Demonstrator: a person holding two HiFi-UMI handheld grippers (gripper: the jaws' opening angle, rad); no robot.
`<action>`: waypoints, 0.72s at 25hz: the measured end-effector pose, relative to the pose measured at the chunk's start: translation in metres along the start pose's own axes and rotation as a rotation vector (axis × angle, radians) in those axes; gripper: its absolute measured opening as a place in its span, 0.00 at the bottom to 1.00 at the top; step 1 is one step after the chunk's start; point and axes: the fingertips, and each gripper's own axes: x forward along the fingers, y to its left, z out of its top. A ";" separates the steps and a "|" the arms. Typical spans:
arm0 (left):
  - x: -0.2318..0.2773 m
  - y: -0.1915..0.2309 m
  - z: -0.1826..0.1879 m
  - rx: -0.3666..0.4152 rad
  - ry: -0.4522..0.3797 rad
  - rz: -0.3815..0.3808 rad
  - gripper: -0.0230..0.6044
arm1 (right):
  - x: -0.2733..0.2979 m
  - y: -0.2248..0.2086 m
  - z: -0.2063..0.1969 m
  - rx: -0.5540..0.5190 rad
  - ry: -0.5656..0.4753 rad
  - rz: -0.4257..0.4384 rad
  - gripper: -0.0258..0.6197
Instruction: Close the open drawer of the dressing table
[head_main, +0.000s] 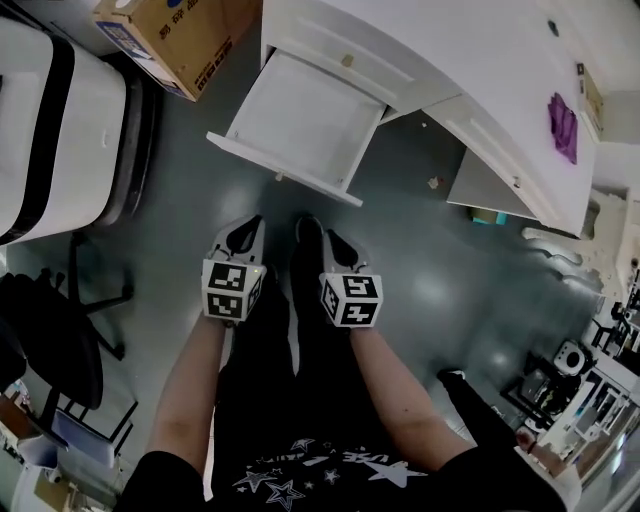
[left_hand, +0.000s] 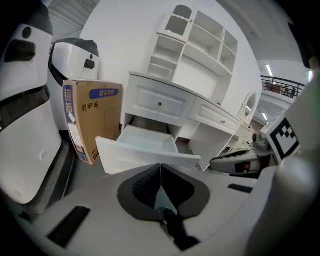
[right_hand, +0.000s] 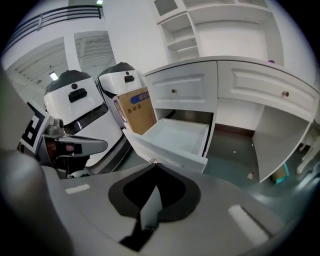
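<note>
The white dressing table stands ahead of me, with one low drawer pulled far out and nothing inside it. That drawer's front panel faces me. My left gripper and right gripper hang side by side over the grey floor, a short way in front of the panel and apart from it. Both sets of jaws are shut with nothing between them. In the left gripper view the jaws meet just below the drawer; in the right gripper view they meet below the drawer.
A cardboard box stands on the floor left of the drawer. White and black machines fill the left side, with a dark chair nearer me. A purple item lies on the tabletop. My legs are below the grippers.
</note>
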 end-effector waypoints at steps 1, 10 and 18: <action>0.006 0.003 -0.002 0.000 0.009 0.008 0.05 | 0.006 -0.002 0.000 -0.014 0.000 -0.003 0.04; 0.063 0.024 -0.028 0.014 0.110 0.028 0.05 | 0.061 -0.007 -0.014 -0.025 0.072 0.052 0.04; 0.105 0.035 -0.044 -0.001 0.195 0.046 0.06 | 0.089 -0.007 -0.024 -0.017 0.117 0.098 0.04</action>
